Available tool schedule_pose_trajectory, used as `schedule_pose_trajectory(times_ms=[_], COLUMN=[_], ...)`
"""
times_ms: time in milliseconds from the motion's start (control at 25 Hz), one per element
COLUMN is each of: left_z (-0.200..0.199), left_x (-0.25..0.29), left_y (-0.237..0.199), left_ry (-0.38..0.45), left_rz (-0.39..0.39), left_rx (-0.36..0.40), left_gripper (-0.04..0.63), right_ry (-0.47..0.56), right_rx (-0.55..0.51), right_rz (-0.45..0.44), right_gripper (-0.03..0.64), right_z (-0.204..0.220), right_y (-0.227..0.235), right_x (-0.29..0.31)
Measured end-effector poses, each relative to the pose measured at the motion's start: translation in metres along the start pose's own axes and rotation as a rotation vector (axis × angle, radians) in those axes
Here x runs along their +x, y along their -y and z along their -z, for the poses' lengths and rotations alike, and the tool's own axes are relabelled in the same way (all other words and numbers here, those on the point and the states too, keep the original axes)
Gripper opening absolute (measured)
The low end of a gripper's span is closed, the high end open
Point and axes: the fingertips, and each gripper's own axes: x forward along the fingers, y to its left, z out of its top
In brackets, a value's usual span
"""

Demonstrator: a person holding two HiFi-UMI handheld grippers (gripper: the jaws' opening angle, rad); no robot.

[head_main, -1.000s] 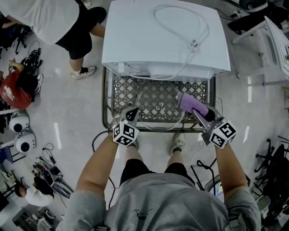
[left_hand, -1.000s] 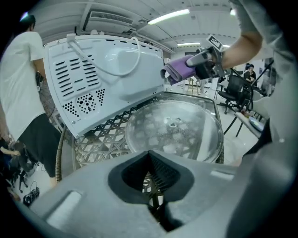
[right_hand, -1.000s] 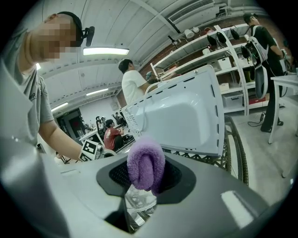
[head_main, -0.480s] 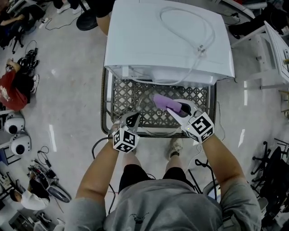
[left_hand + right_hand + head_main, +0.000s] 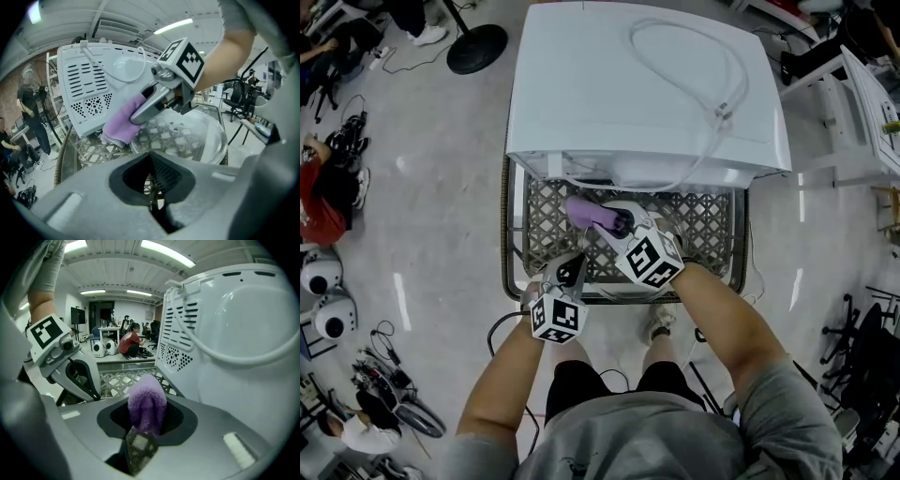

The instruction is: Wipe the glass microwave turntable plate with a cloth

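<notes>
The clear glass turntable plate (image 5: pixel 583 247) lies on a lattice metal rack (image 5: pixel 712 217) in front of the white microwave (image 5: pixel 647 84). My left gripper (image 5: pixel 573 266) is at the plate's near left rim, jaws shut on that edge; the plate (image 5: pixel 187 136) spreads out beyond them in the left gripper view. My right gripper (image 5: pixel 615 222) is shut on a folded purple cloth (image 5: pixel 584 212), which is pressed down at the plate's far left side. From the left gripper view, the cloth (image 5: pixel 123 123) rests at the plate's left rim. The cloth (image 5: pixel 146 405) fills the right gripper's jaws.
The microwave's back panel (image 5: pixel 225 357) stands close behind the rack, with a white cable (image 5: pixel 712 66) looped on top. A fan base (image 5: pixel 476 47) stands on the floor at upper left. Gear and seated people (image 5: pixel 323 202) crowd the left floor; chairs stand to the right.
My right gripper has swept the purple cloth leftward across the plate, from its right side to its far left. The left gripper has stayed on the near rim.
</notes>
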Motion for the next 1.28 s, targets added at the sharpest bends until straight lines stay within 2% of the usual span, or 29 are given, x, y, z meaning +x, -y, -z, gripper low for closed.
schedule_pose_trajectory(times_ms=[240,480,960,1160,1280], left_z=[0.0,0.0,0.0,-0.001,-0.001], left_x=[0.0,-0.001,0.0,0.0,0.0], left_y=[0.0,-0.001,-0.001,0.0,0.0], left_ry=[0.004,0.003,0.0,-0.001,-0.001], left_rz=[-0.017,-0.023,-0.027,-0.032,-0.03], left_rx=[0.006,0.004,-0.002,-0.005,-0.007], left_gripper=[-0.005,-0.005,-0.005,-0.005,-0.005], right_ry=[-0.045,-0.078,-0.178,-0.189,-0.151], right_rx=[-0.031,-0.011,0.023,0.023,0.042], right_rz=[0.027,0.063,0.145,0.152,0.149], right_gripper=[0.12,0.12,0.12,0.12,0.12], right_z=[0.02,0.038,0.106,0.113,0.1], right_y=[0.011,0.027,0.066,0.07,0.068], right_x=[-0.003,-0.021,-0.1,-0.111,-0.11])
